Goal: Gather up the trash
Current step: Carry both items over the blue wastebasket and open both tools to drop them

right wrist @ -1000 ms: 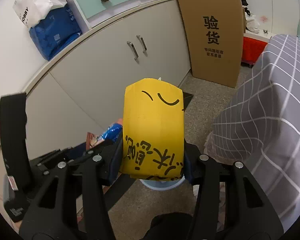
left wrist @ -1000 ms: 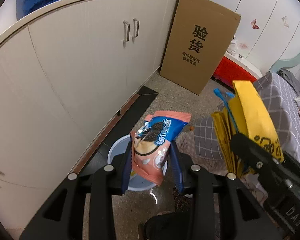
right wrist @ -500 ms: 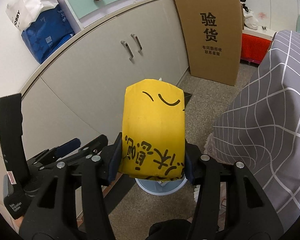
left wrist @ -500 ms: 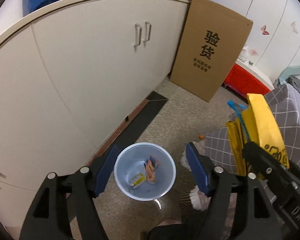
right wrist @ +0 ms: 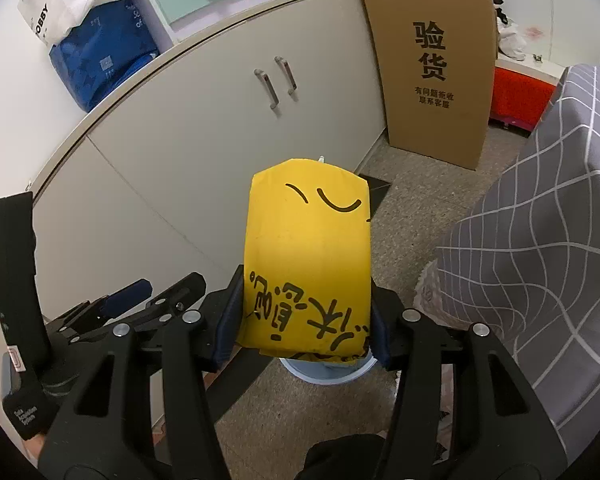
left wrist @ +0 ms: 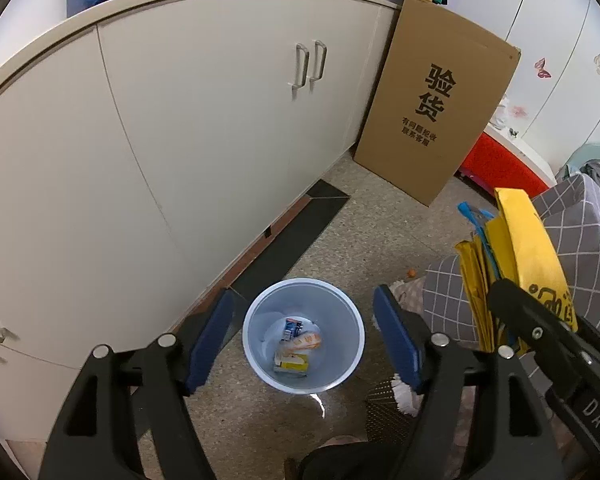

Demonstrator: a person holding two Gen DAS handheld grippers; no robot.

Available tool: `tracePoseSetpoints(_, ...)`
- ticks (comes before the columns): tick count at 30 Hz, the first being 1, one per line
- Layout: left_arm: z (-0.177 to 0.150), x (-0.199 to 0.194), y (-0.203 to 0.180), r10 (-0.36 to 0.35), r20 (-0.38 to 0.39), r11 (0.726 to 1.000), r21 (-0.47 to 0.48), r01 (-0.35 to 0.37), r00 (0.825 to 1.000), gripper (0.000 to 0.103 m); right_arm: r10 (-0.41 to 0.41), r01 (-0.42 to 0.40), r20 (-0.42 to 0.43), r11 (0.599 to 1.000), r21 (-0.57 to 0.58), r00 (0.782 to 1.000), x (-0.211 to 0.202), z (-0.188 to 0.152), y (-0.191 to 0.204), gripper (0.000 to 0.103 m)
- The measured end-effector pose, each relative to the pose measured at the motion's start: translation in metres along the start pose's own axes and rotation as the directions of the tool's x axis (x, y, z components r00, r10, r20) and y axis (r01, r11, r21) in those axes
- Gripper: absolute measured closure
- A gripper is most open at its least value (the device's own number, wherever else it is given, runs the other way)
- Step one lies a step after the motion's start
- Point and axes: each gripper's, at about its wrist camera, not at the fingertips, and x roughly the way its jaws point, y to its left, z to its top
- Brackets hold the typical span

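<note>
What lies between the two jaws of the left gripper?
Nothing is held there. In the left wrist view the left gripper has its jaws opening, and through the gap shows the pale blue bin on the floor below, with wrappers inside.

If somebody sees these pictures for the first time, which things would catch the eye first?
Probably the yellow bag, clamped upright in the right gripper. Next, the pale blue bin on the floor by the white cabinets, with wrappers inside, framed by the opening, empty left gripper.

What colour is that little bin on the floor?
Pale blue. The bin shows best in the left wrist view, seen from above with wrappers inside.
</note>
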Motion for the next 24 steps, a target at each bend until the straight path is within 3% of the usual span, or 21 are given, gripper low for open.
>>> tracePoseSetpoints(5, -0.004, -0.003, 0.006, 0.042, 0.012, 0.999, 0.014, -0.042, 0.999, 0.031, 0.008, -0.008, -0.004, 1.000, -0.011, 1.000, 0.009, 0.002, 0.008, 0.049)
tracePoseSetpoints(13, 0.000, -0.008, 0.034, 0.108, 0.026, 0.993, -0.049, -0.107, 0.994, 0.030, 0.039, -0.039, -0.005, 0.999, -0.036, 0.999, 0.025, 0.012, 0.029, 0.049)
tracePoseSetpoints(15, 0.000, -0.008, 0.042, 0.116, 0.026, 0.991, -0.074, -0.113, 0.993, 0.029, 0.048, -0.047, 0.009, 0.998, -0.041, 0.999, 0.029, 0.014, 0.034, 0.043)
tracePoseSetpoints(17, 0.000, -0.008, 0.047, 0.123, 0.022, 0.989, -0.087, -0.121, 0.992, 0.029, 0.055, -0.053, 0.033, 0.998, -0.046, 0.998, 0.032, 0.015, 0.036, 0.019)
tracePoseSetpoints(24, -0.002, -0.003, 0.048, 0.102, -0.002, 0.991, -0.087, -0.102, 0.995, 0.029, 0.040, -0.039, 0.019, 0.999, -0.018, 0.999, 0.040, 0.014, 0.028, 0.016)
